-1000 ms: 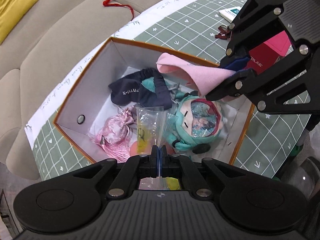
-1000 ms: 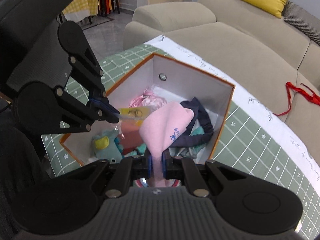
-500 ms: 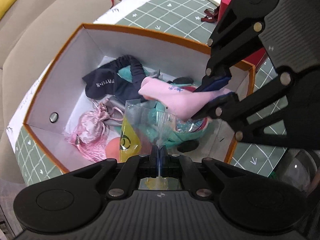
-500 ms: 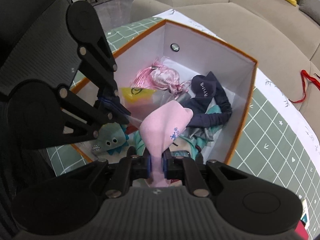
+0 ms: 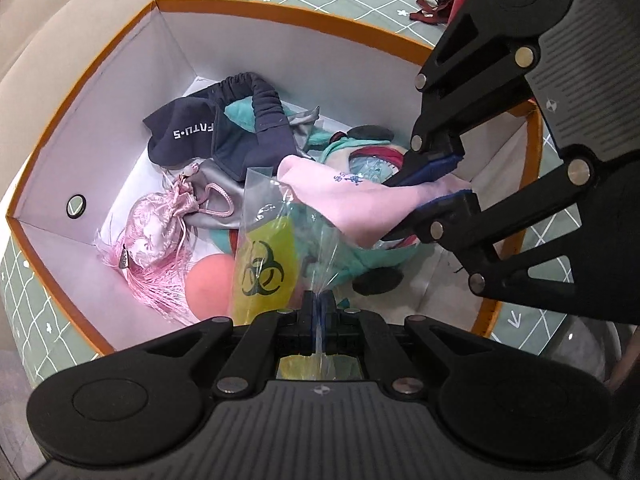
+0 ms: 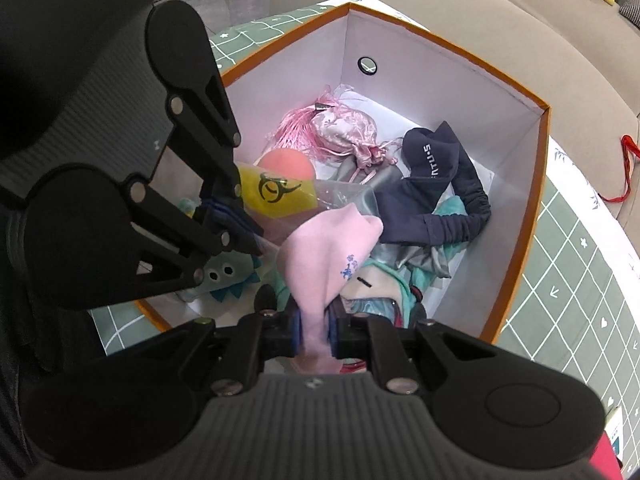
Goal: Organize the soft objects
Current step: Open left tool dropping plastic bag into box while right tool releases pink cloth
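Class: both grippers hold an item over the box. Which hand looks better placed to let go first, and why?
Probably the right. Its pink cloth already droops onto the plush doll, while the left gripper holds its clear bag pinched upright.

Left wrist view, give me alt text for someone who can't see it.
The left gripper pinches a clear plastic bag with a yellow biohazard mark over an orange-rimmed box of soft items. At right, the right gripper holds a pink cloth above a teal plush doll.

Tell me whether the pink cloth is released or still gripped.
Gripped: the pink cloth runs between the right gripper's pads, hanging over the box.
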